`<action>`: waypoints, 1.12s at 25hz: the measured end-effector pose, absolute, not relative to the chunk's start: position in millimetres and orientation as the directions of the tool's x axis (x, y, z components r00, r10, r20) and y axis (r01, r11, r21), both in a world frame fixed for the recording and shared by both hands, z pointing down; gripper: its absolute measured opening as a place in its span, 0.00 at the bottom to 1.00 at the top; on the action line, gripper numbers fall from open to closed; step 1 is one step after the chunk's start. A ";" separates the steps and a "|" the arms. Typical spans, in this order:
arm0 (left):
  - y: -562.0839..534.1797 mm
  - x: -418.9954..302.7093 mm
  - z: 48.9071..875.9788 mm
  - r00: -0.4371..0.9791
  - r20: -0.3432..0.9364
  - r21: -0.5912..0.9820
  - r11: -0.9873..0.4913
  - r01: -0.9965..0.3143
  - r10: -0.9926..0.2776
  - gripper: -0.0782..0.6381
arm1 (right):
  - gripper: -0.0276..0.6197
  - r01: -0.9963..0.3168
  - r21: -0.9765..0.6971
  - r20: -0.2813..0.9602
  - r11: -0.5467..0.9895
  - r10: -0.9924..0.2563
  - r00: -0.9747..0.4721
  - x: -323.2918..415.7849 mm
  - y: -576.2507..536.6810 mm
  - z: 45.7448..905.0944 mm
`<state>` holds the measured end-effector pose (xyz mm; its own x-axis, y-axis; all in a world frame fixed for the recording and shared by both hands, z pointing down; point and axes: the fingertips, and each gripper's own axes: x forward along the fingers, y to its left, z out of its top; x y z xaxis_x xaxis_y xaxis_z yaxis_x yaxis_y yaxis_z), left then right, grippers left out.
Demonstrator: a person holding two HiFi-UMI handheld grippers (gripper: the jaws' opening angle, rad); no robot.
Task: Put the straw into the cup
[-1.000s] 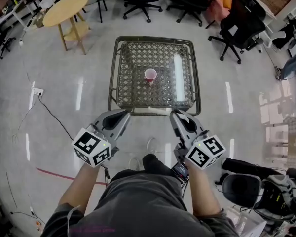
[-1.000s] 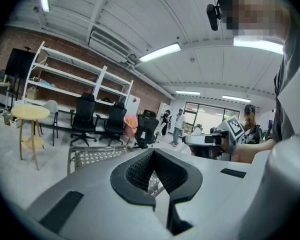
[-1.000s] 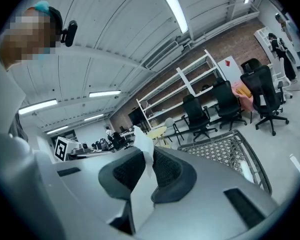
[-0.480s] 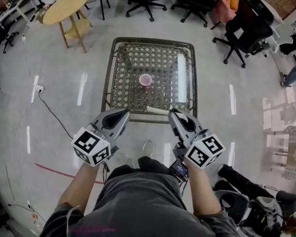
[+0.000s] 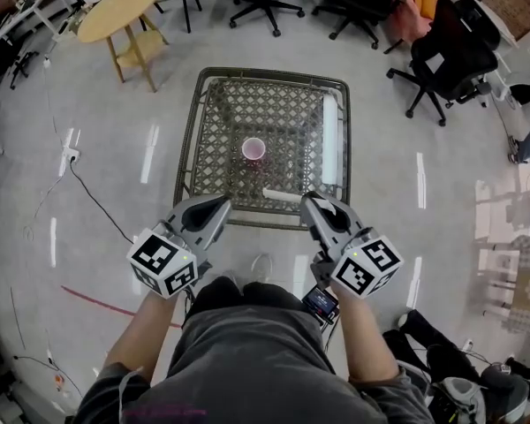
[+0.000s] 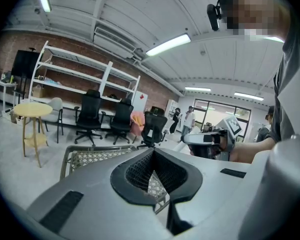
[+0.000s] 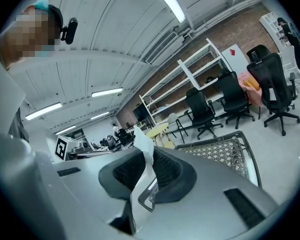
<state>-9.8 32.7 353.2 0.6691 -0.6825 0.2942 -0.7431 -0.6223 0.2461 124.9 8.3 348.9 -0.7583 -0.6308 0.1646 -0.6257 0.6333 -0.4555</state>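
Cup: the pink cup point(image 5: 253, 149) stands upright with its mouth open, about the middle of the lattice table point(image 5: 194, 140), a little toward its near edge
Straw: the white straw point(image 5: 281, 195) juts leftward from the right gripper point(image 5: 307, 203), roughly level over the table's near edge and well apart from the cup
Right gripper: jaws pinched on the straw, which in the right gripper view rises white between them point(image 7: 144, 146)
Left gripper: on the left gripper point(image 5: 223, 204) the jaws are pressed together on nothing; only the table shows through the small gap
Arm pose: both forearms point(image 5: 146, 325) reach forward close to the body, the grippers side by side at the near edge, tips angled slightly toward each other
Step in hand: by my reading, carrying the straw toward the cup, with nothing in the cup yet
Doing it well: swing the straw from level to near upright, free end down, and centre it over the cup's mouth before lowering. The cup looks light and stands unheld, so a sideways knock on the rim could tip it. The idle left gripper could steady it, and the pinch should hold until the end is well inside
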 end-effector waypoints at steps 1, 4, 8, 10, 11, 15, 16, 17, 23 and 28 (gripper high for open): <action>30.2 -8.4 354.3 0.668 0.296 0.247 -0.620 -0.744 -0.683 0.12 | 0.12 -0.625 -0.457 0.167 0.633 -0.629 -0.759 126.6 5.3 350.3; 23.5 -7.3 357.9 0.663 0.301 0.253 -0.613 -0.748 -0.685 0.12 | 0.12 -0.625 -0.460 0.176 0.631 -0.625 -0.760 128.4 -2.5 355.4; 12.9 -10.4 362.7 0.661 0.306 0.265 -0.605 -0.751 -0.685 0.12 | 0.12 -0.629 -0.468 0.189 0.621 -0.625 -0.758 126.6 -14.1 362.2; 6.4 -12.1 365.1 0.661 0.308 0.272 -0.603 -0.750 -0.684 0.12 | 0.12 -0.632 -0.474 0.197 0.613 -0.625 -0.755 125.7 -20.8 365.4; 2.7 -13.3 366.7 0.661 0.310 0.275 -0.602 -0.750 -0.683 0.12 | 0.12 -0.633 -0.476 0.200 0.610 -0.626 -0.754 124.7 -24.4 366.9; -12.9 -21.7 375.7 0.668 0.314 0.289 -0.602 -0.744 -0.675 0.12 | 0.12 -0.641 -0.473 0.216 0.604 -0.626 -0.749 115.2 -38.9 374.2; -16.8 -23.8 377.7 0.670 0.315 0.293 -0.603 -0.742 -0.672 0.12 | 0.12 -0.643 -0.477 0.220 0.599 -0.627 -0.747 112.6 -42.9 377.0; -21.2 -25.4 379.4 0.673 0.316 0.297 -0.604 -0.740 -0.669 0.12 | 0.12 -0.646 -0.481 0.223 0.593 -0.629 -0.744 110.4 -47.6 379.9; -51.6 -41.3 392.3 0.687 0.332 0.317 -0.610 -0.727 -0.646 0.12 | 0.12 -0.671 -0.464 0.265 0.578 -0.632 -0.728 93.1 -83.1 397.7; -81.9 -54.5 400.9 0.703 0.346 0.333 -0.619 -0.712 -0.622 0.12 | 0.12 -0.688 -0.471 0.295 0.552 -0.637 -0.712 75.9 -112.0 409.3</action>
<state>-54.5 -81.9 400.9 0.7026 -0.6217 0.3461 -0.7115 -0.6185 0.3334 75.9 -112.0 409.3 -0.7122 -0.6371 0.2947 -0.6885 0.5518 -0.4707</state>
